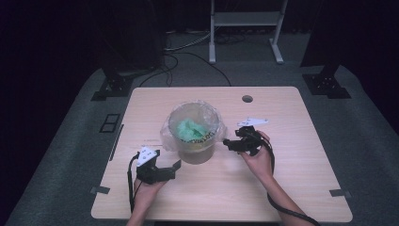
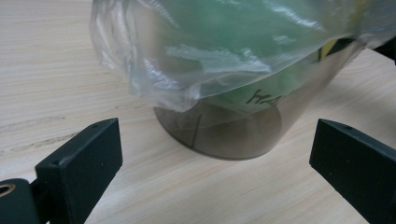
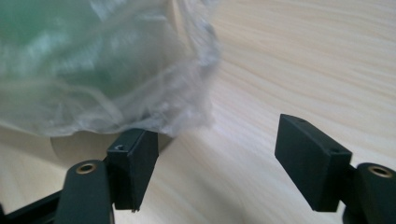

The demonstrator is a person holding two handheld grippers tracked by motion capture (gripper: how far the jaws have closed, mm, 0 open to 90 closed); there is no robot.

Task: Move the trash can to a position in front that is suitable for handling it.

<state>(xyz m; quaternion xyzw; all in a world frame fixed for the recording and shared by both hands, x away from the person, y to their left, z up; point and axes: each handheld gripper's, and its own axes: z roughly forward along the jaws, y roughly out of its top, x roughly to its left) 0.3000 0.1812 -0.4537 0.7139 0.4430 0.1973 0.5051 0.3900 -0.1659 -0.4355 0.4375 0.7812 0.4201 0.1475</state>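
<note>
Two grippers flank one small bin (image 1: 195,153) standing at centre of the high view on the light wood bench (image 1: 291,188). The bin is translucent grey, lined with a clear plastic bag (image 1: 169,134) whose rim is folded down over the outside; crumpled green material (image 1: 189,128) lies inside.

Left gripper (image 1: 162,170): lower left of the bin, jaws wide apart, nothing between them. In the left gripper view the bin base (image 2: 224,133) sits ahead, between the two jaws but clear of both.

Right gripper (image 1: 234,143): just right of the bin, jaws apart, holding nothing. In the right gripper view the hanging bag edge (image 3: 187,93) drapes just above the left-hand jaw; contact cannot be confirmed.

Judgement: the step in hand looks like taking hold of the bag's folded rim. To do it well, catch only film, not the bin wall; close on a gathered fold rather than a single thin layer; steady the bin with the left gripper so it does not tip.
</note>
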